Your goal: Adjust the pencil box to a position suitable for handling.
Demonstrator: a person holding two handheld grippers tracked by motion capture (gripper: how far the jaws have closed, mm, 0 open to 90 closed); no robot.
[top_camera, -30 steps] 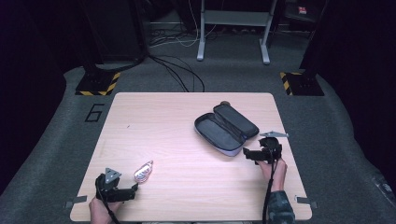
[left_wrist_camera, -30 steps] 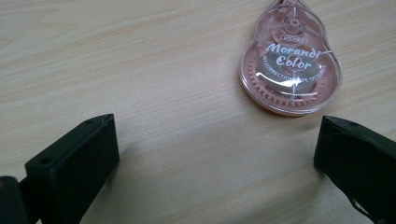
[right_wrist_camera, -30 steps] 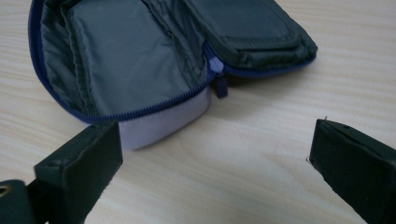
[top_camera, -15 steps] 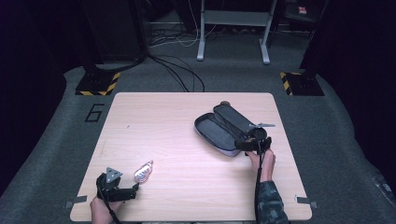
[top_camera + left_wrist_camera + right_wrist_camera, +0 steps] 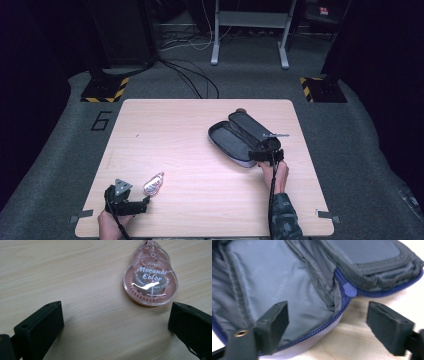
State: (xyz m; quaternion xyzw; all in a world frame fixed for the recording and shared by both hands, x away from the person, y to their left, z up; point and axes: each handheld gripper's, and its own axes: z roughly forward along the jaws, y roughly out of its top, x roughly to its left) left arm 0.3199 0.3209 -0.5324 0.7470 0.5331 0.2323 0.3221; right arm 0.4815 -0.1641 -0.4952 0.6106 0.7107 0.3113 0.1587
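Table [image 5: 180,130]: a pale wood top carrying the two working things, well apart from each other.

Pencil case [image 5: 240,137]: it lies unzipped and spread open at about 2 o'clock from the table's middle, dark lining up, in the same place as a second ago. In the right gripper view its grey lining [image 5: 274,280] and blue zip run between the jaws.

Right gripper [image 5: 266,153]: this is what has changed. A second ago it hovered off the case's 4 o'clock corner; it has since slid in toward 10 o'clock and now sits at the case's near end. Its jaws stand wide apart and hold nothing, one over the lining, the other over bare wood just outside the zip.

Meaning for the work: I judge that the right side is lining up to pinch the case's rim, either to steady it or to hold it open for loading. No grip is made yet.

Left gripper [image 5: 131,205]: unmoved over the last second, at about 7 o'clock near the table's front edge, jaws spread and empty.

Correction tape [image 5: 150,277]: the clear pink dispenser lies flat on the wood just ahead of the left gripper, at its 1 o'clock, beyond the jaw tips and touching neither. It is likely the item bound for the case, still waiting.
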